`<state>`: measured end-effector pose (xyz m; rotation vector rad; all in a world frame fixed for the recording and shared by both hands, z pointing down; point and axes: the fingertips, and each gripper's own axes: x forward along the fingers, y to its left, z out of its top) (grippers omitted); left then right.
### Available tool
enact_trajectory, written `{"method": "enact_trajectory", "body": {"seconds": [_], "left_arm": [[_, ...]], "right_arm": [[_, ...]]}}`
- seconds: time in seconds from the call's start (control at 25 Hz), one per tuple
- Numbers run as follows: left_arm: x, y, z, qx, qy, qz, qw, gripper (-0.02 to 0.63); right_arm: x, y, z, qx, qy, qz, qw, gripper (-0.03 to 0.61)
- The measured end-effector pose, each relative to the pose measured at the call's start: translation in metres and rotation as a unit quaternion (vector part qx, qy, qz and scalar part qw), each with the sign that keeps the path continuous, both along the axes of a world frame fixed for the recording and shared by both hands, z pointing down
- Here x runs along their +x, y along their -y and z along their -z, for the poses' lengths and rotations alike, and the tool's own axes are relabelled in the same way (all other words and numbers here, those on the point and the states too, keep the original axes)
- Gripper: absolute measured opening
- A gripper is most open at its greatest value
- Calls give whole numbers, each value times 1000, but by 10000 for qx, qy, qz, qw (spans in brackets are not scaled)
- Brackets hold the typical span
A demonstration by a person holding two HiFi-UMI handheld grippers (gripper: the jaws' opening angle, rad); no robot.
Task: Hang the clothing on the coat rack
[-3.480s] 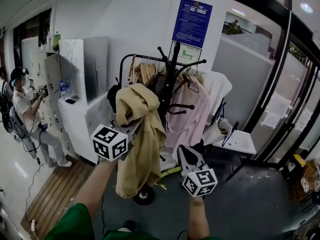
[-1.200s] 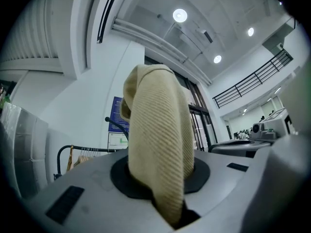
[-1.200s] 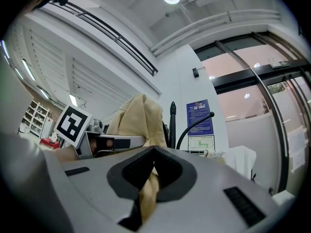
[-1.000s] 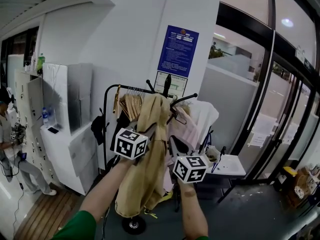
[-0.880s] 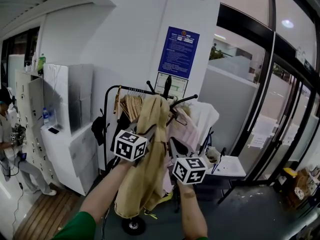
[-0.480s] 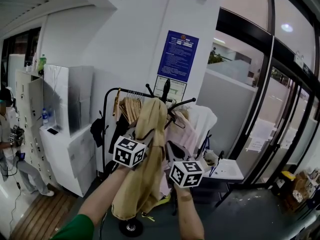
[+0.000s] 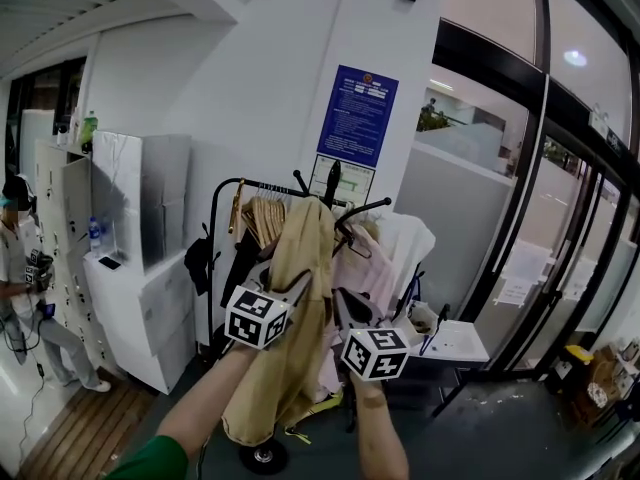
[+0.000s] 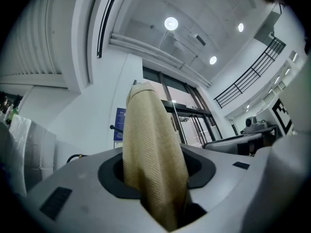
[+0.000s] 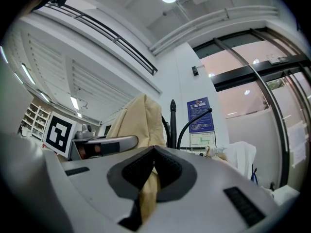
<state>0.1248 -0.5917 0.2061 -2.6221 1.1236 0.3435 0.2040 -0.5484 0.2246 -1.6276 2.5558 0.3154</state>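
Blue notice on wall; white cabinet left; person beside, perhaps holding device.

Right hand-held gripper clamped, apparently upturned

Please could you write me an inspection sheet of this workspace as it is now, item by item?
Surface: dark floor, wooden decking at left.
Job's things: tan garment up at the coat rack hooks.
Clutter: pink garment, white garment, wooden hangers behind.
Grippers: left gripper jaws opening, tan garment between them; right gripper shut on its fold.
Cables: nothing seen near the rack.
Surroundings: blue notice on white wall, glass doors at right, person far left.
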Motion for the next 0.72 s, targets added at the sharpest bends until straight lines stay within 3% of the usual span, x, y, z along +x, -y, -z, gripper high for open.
{"method": "enact_trajectory", "body": {"seconds": [0.72], "left_arm": [[-26, -48, -36, -102, -106, 355, 9993, 181]], "right_arm": [[-8, -28, -17, -183, 65, 209, 9996, 8]]}}
